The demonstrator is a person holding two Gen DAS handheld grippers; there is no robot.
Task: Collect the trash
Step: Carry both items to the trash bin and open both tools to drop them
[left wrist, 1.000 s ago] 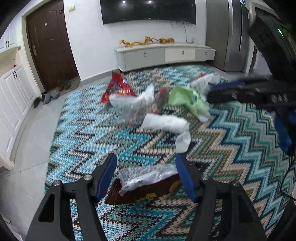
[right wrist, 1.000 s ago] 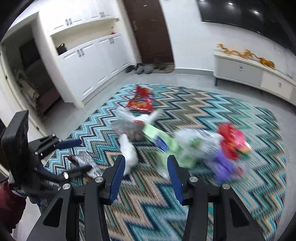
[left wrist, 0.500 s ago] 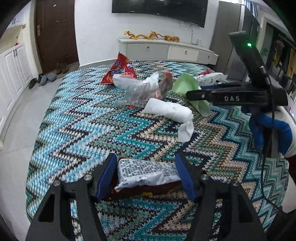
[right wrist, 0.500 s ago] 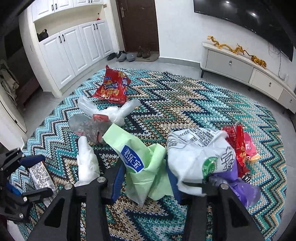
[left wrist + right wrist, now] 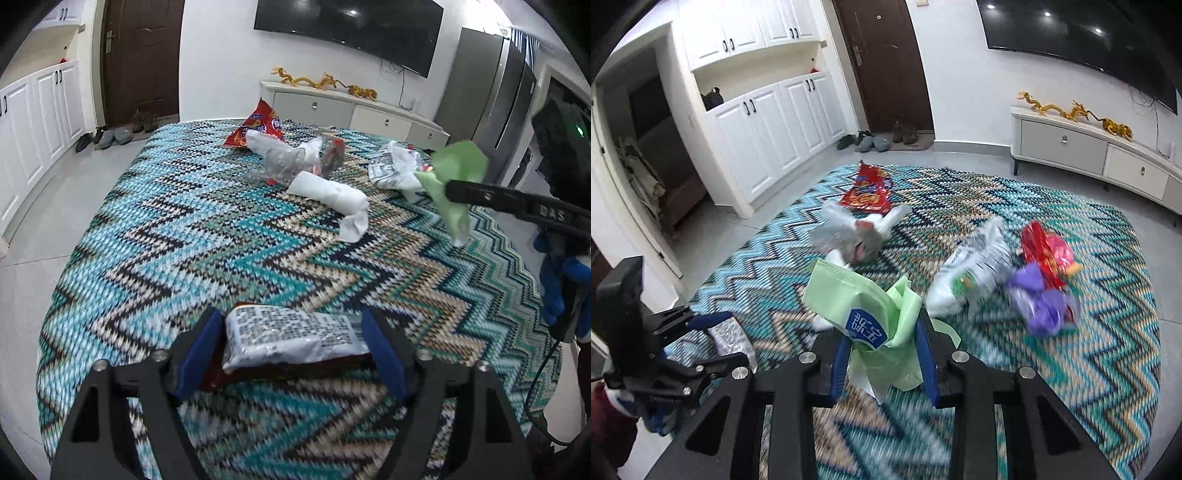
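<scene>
My right gripper (image 5: 884, 341) is shut on a light green plastic bag (image 5: 866, 295) and holds it above the zigzag rug (image 5: 1071, 387); the bag also shows in the left wrist view (image 5: 456, 177). My left gripper (image 5: 291, 334) is open, its fingers on either side of a silver printed wrapper (image 5: 291, 332) lying on a dark packet on the rug. Other trash on the rug: a red snack bag (image 5: 258, 127), a clear crumpled bag (image 5: 288, 160), a white tissue roll (image 5: 332, 195), a white printed bag (image 5: 975, 273), red and purple wrappers (image 5: 1045, 277).
A white TV cabinet (image 5: 354, 110) stands at the far wall under a television. A dark door with shoes (image 5: 110, 134) before it is at the left. White cupboards (image 5: 768, 125) line the side wall. A grey fridge (image 5: 487, 99) stands far right.
My right gripper closed on the green bag and lifted it off the rug. My left gripper moved in around the silver wrapper, still open.
</scene>
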